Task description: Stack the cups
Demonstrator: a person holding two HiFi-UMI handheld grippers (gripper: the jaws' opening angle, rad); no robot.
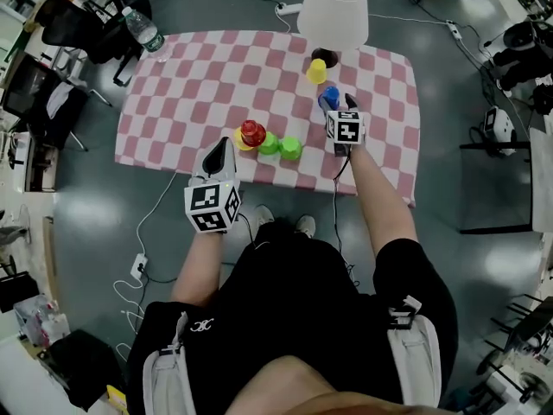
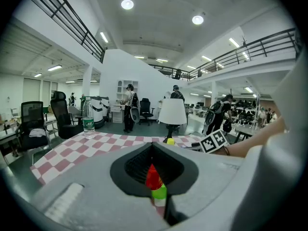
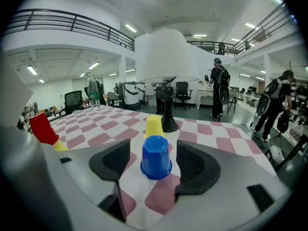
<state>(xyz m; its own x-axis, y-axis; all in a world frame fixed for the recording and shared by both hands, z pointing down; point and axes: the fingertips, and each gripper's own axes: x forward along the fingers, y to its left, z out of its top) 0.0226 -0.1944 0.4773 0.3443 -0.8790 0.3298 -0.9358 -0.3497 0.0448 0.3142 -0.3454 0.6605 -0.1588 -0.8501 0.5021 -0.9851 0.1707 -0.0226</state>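
A blue cup (image 3: 156, 155) stands upside down on the checked tablecloth (image 1: 199, 76). It sits between the pads of my right gripper (image 3: 154, 163), which is open and does not touch it. In the head view the blue cup (image 1: 328, 98) sits just in front of the right gripper (image 1: 336, 103). A yellow cup (image 1: 316, 71) stands behind it, near the lamp. At the front edge a red cup (image 1: 252, 133) sits on a yellow one, beside two green cups (image 1: 280, 146). My left gripper (image 1: 225, 145) is shut and empty, hovering just short of the red cup (image 2: 153, 178).
A white-shaded lamp (image 1: 333, 11) stands at the far edge of the table. A water bottle (image 1: 143, 28) is at the far left corner. Office chairs and cables surround the table; people stand in the background of both gripper views.
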